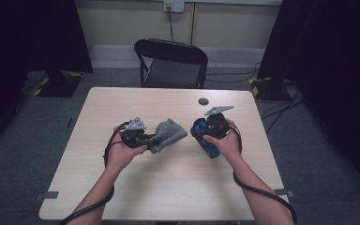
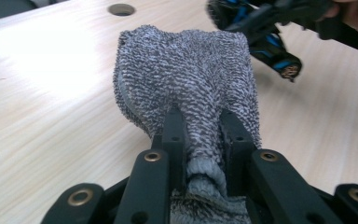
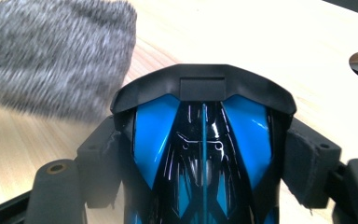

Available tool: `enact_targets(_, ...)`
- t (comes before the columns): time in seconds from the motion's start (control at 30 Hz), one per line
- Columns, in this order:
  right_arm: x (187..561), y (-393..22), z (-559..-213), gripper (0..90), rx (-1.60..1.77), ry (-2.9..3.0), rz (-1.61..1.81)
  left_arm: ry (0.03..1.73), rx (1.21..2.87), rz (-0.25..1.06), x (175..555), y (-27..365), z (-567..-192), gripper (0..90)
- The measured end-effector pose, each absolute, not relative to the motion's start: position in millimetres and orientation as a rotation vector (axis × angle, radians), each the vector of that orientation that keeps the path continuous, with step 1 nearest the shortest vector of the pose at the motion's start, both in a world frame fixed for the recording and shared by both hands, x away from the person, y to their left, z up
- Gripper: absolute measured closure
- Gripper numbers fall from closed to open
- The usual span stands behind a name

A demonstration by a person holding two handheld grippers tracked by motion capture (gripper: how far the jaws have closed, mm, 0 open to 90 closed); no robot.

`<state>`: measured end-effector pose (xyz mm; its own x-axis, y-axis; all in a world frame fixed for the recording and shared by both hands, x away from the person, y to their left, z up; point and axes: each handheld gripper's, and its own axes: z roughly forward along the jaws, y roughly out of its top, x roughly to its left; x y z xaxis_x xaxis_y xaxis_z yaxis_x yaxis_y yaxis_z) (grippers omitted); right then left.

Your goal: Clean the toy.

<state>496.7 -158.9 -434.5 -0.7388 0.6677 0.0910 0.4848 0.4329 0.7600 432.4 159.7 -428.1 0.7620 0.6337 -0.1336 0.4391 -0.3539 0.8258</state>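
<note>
left gripper (image 1: 151, 137): fingers (image 2: 175, 135) pinched, pointing right | right gripper (image 1: 201, 133): fingers (image 3: 307, 158) clamped, pointing left

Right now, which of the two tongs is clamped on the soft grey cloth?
The left tongs, pinching the speckled grey cloth tight. The right tongs hold a glossy blue-and-black toy car instead.

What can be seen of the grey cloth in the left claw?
The grey cloth is a nubby, speckled grey-and-white terry-like fabric, bunched into a soft lump. The left claw is shut on one gathered end; the rest spreads forward over the wooden table, near a blue-and-black toy car.
</note>
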Motion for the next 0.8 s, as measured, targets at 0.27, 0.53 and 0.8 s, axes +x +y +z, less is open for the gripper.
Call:
enact_targets(0.27,489.2,-153.3,-430.9,25.4,0.963,2.476,1.215,0.872,1.94,0.332,448.1,168.6,-418.2,75.4)
enact_targets(0.53,485.2,-146.9,-427.1,25.4,0.926,2.493,1.232,0.866,1.916,0.351,462.4,146.9,-408.0,75.3)
enact_targets(0.8,480.1,-140.1,-423.8,25.3,0.883,2.51,1.242,0.826,1.941,0.348,472.3,117.4,-403.3,75.2)
